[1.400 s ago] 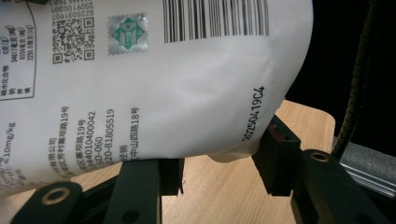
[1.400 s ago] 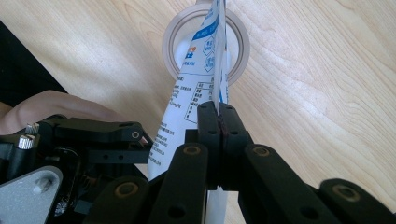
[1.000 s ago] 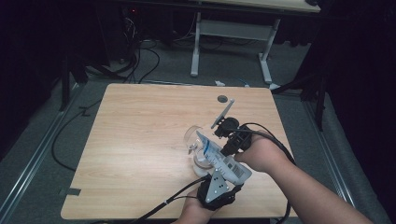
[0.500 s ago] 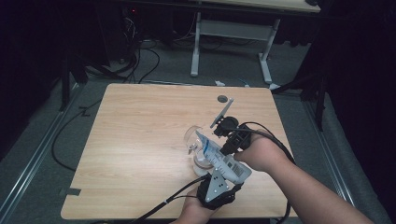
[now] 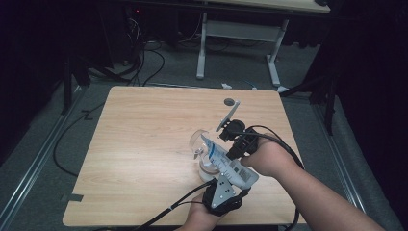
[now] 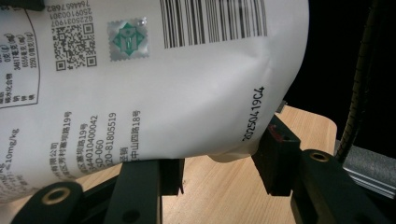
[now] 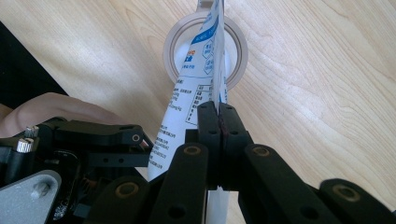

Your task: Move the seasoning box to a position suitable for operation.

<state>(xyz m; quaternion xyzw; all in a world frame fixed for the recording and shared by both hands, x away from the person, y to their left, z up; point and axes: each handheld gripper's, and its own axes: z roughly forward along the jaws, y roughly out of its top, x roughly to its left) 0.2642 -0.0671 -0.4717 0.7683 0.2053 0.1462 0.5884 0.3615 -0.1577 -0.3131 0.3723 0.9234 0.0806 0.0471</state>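
Two grippers share one white pouch (image 5: 226, 162), tilted w/ its top end down toward a clear glass (image 5: 202, 149) on the table (image 5: 144, 144). Its long axis runs from the near-right, where both grippers are, down and away to the glass mouth.

Right gripper (image 7: 218, 116): jaws pressed flat together, pinching the pouch's thin edge seam; in the right gripper view the pouch (image 7: 201, 70) hangs straight ahead of the fingers, its tip over the round glass rim (image 7: 173, 44).

Left gripper (image 6: 219, 172): jaws about half apart, cupping the pouch's fat bottom end (image 6: 163, 93). Right pad touches the pouch corner; left one sits under it, so probably gripping, not just supporting.

Left gripper in the high view (image 5: 222, 195) is at the near table edge, under the pouch base; right one (image 5: 236, 139) comes in from the right, nearer the glass. Any pour likely turns on keeping the tip lined up w/ the glass mouth, so tilt looks like the right hand's job, I'd say.

Surface: pale wood-grain top, a small dark disc (image 5: 232, 102) near the far edge, well apart. Room is dark; grey floor, cables, a white desk frame (image 5: 238, 36) behind.
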